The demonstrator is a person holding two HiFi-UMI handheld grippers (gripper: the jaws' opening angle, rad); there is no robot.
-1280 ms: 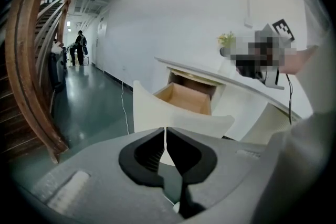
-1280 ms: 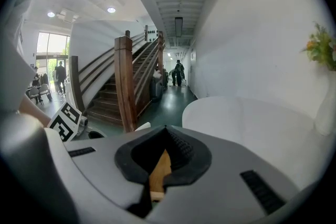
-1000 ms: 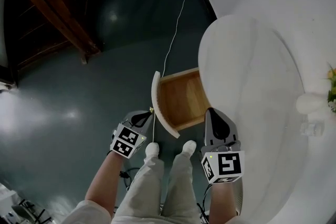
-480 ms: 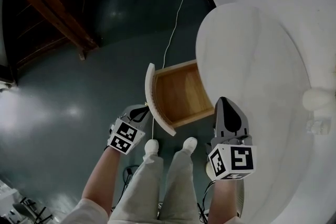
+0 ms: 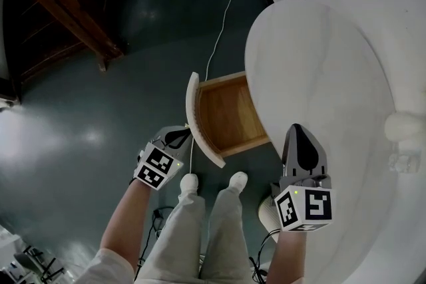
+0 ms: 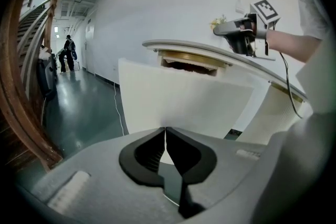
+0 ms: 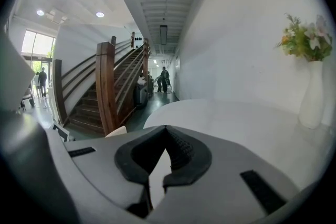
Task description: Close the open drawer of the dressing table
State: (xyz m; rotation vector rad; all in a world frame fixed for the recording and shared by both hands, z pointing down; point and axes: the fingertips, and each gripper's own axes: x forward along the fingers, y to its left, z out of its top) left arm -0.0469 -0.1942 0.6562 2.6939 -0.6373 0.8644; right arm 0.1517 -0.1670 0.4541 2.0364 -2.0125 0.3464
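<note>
Head view: The drawer [image 5: 229,115] stands pulled out from under the white counter [image 5: 319,70], its wooden inside bare. The curved white drawer front [image 5: 198,122] faces left, away from the counter. The front's long axis runs up and down the frame; the slide axis runs left to right, tilted slightly. The left gripper [image 5: 182,137] sits at the outer face of the front, near its lower half. The right gripper [image 5: 297,132] hangs over the counter's near edge, clear of the drawer.

Left gripper view: Its fingers [image 6: 157,147] are pressed together with nothing between them, aimed squarely at the drawer front [image 6: 184,99]. Contact with the panel cannot be confirmed.

Right gripper view: Its fingers [image 7: 181,147] are likewise closed and empty, above the counter [image 7: 236,118], with a vase [image 7: 311,92] well beyond.

Assessment: The step in hand appears to be the push. It should be made with the closed tips flat on the front, near its middle, not toward one end, and driven straight along the slide axis. An off-centre push risks skewing the drawer so that it binds. The right gripper should keep clear.
</note>
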